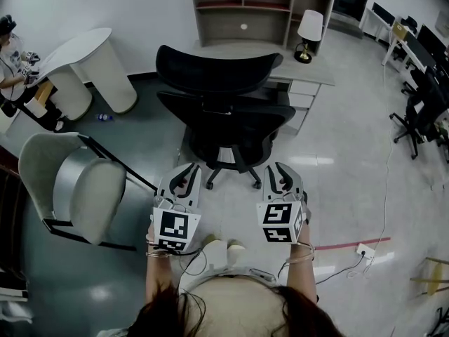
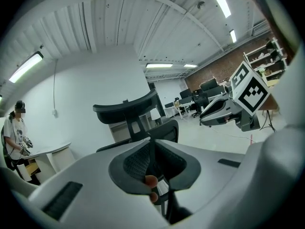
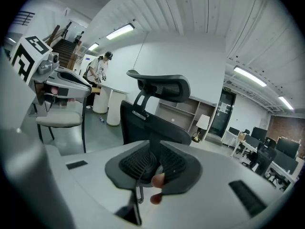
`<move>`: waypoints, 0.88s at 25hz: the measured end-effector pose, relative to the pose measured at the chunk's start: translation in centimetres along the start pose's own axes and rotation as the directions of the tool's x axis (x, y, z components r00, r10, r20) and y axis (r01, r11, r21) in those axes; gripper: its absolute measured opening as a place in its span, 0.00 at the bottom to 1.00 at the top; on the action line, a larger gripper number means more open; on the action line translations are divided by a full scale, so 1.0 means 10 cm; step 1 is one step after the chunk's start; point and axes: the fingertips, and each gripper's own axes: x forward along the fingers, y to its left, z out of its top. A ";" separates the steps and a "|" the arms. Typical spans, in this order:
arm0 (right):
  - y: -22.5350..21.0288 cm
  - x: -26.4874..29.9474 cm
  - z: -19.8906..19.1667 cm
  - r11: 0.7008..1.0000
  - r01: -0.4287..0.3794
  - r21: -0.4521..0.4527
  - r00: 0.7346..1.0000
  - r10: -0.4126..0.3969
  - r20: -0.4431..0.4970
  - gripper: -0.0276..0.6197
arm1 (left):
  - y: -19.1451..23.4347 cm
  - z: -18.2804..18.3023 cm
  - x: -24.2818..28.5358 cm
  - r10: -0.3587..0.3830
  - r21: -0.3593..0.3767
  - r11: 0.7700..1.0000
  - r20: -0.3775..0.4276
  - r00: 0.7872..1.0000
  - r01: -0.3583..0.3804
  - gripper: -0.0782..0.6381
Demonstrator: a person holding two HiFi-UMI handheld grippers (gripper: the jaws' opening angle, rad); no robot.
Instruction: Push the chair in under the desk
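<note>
Glossy grey floor (image 1: 337, 167), black mesh chair (image 1: 224, 111), pale desk (image 1: 316, 72).

Left light-grey plastic gripper (image 1: 185, 176) and right light-grey plastic gripper (image 1: 279, 175): black ribbed pads (image 2: 136, 163). Each bears a black-and-white square-marker cube (image 1: 175, 229). Thin pale wrist bands (image 1: 158, 253); dark hair (image 1: 165, 318); pale top (image 1: 228, 302).

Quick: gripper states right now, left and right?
Left hand-held gripper: closed, holding nothing.
Right hand-held gripper: nearly closed, narrow gap left, holding nothing.
</note>
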 end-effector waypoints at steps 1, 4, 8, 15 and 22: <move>0.00 -0.01 0.01 1.000 0.004 0.006 1.000 -0.004 0.005 0.16 | 0.00 0.01 0.00 -0.002 0.002 1.000 0.003 1.000 0.002 0.16; -0.01 -0.02 0.02 1.000 0.016 0.020 1.000 -0.016 0.011 0.14 | 0.00 0.04 0.01 -0.008 0.016 1.000 0.010 1.000 0.008 0.16; 0.00 -0.04 0.05 0.999 0.030 0.035 0.999 -0.031 0.016 0.13 | 0.01 0.06 -0.01 -0.016 0.027 1.000 0.019 1.000 0.015 0.16; 0.16 -0.10 0.18 0.996 0.052 0.067 0.998 -0.054 0.017 0.11 | 0.11 0.01 -0.12 -0.053 0.015 0.999 0.028 0.998 0.052 0.16; 0.36 -0.24 0.26 0.994 0.077 0.073 0.997 -0.078 0.007 0.10 | 0.21 -0.04 -0.28 -0.068 0.004 0.998 0.036 0.997 0.068 0.15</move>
